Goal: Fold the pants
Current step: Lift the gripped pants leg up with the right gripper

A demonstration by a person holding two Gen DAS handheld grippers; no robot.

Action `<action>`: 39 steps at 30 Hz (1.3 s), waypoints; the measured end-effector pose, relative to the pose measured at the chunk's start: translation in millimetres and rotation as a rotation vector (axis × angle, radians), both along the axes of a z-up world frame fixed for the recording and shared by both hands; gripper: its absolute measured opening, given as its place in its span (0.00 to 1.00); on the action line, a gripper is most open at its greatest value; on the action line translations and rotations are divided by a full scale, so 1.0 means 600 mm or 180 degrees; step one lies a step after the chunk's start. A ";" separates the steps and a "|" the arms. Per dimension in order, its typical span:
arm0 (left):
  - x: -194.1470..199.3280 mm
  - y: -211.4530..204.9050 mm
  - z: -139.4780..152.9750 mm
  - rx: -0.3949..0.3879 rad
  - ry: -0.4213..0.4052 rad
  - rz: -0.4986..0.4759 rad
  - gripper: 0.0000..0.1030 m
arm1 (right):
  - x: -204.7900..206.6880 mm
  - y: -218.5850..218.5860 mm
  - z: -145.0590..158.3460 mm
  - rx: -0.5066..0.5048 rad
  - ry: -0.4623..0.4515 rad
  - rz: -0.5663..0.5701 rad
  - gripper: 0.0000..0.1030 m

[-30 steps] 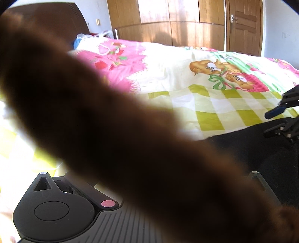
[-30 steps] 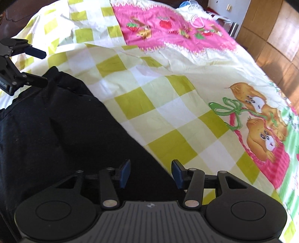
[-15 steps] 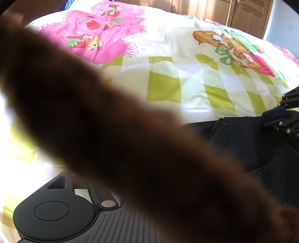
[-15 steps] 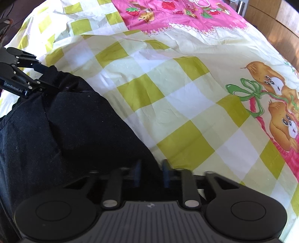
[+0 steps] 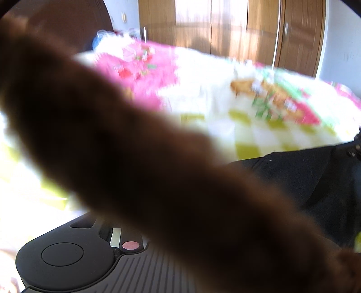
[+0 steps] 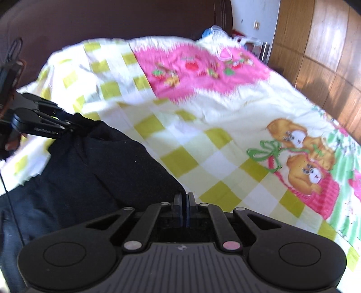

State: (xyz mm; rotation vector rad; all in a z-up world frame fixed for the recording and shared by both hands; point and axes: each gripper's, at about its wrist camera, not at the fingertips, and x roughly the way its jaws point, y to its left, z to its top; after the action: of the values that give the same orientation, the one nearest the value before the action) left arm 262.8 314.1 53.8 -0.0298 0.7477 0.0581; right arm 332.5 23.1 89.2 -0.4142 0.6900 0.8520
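Bedspread [image 6: 203, 139] is a yellow-green check with a pink strawberry patch and cartoon bears on it. Wooden wardrobe doors [image 5: 225, 29] run behind the bed, plus a dark brown headboard [image 6: 112, 20]. Fuzzy brown blur [image 5: 135, 157] blocks most of the left view.

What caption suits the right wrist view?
Right gripper and left gripper both pinch black pants over a checkered bedspread.

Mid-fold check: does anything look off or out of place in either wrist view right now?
Yes. A blurry brown furry band lies diagonally across the left wrist lens, hiding the left tongs' tips there. In the right wrist view both tongs grip the black pants: the left tongs at one corner, the right tongs shut on the edge.
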 end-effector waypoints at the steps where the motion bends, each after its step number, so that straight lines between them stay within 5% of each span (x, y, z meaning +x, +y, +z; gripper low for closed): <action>1: -0.023 0.002 0.014 -0.0051 -0.0122 -0.0013 0.29 | -0.026 -0.012 0.017 0.0069 -0.0038 0.0008 0.20; 8: -0.233 -0.006 0.069 -0.0283 -0.0624 -0.0063 0.29 | -0.266 -0.073 0.078 0.0252 -0.0070 0.0165 0.20; 15: -0.395 0.003 -0.023 -0.0438 -0.0292 0.0188 0.29 | -0.448 -0.040 -0.054 -0.0118 0.0594 0.0410 0.20; 19: -0.437 0.010 -0.073 -0.0298 -0.0101 0.0338 0.29 | -0.488 -0.006 -0.119 -0.0409 0.0607 0.0438 0.20; 27: -0.450 -0.009 -0.082 0.0405 -0.0158 0.0220 0.34 | -0.485 -0.003 -0.136 -0.0514 0.0684 0.0344 0.22; 34: -0.491 0.011 -0.091 0.0437 0.0001 0.0390 0.34 | -0.505 0.008 -0.164 -0.0653 0.0652 0.0390 0.31; 39: -0.500 -0.009 -0.042 0.0394 -0.0271 0.0311 0.34 | -0.510 -0.004 -0.159 -0.0663 0.0519 0.0348 0.20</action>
State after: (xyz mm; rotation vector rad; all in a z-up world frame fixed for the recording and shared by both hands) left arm -37.4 308.9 28.7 0.0491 0.6560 0.1950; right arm 26.7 20.6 -6.0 -0.5778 0.9180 0.9277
